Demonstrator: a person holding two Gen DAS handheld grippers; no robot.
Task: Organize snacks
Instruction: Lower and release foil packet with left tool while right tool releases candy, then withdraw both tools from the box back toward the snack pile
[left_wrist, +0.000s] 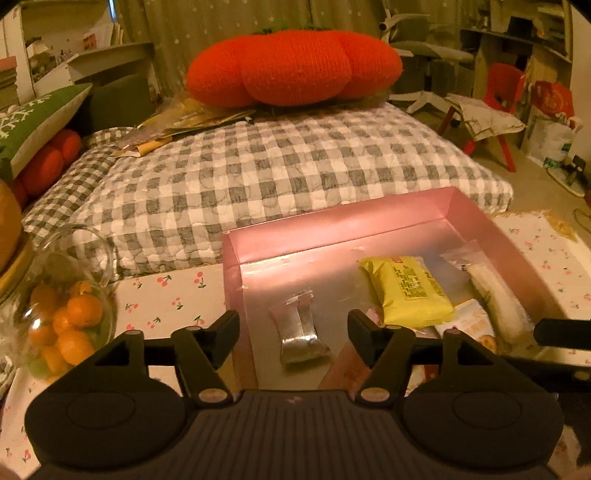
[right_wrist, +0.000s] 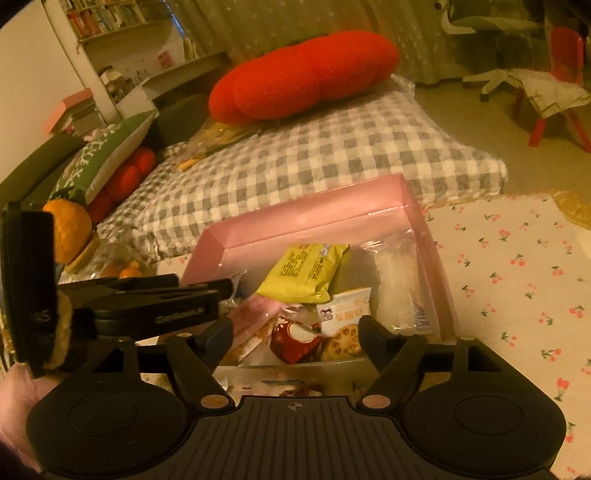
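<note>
With both sets of fingers spread wide and empty over the pink box (left_wrist: 369, 221), the left gripper (left_wrist: 293, 325) seems between placements, its silver packet (left_wrist: 301, 332) lying at twelve o'clock, so next comes fetching another snack.

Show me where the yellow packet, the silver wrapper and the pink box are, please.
yellow packet (left_wrist: 406, 288), left wrist view, middle of its printed face.
silver wrapper (left_wrist: 300, 334), left wrist view, its shiny middle.
pink box (left_wrist: 332, 229), left wrist view, inside of its far wall.
</note>
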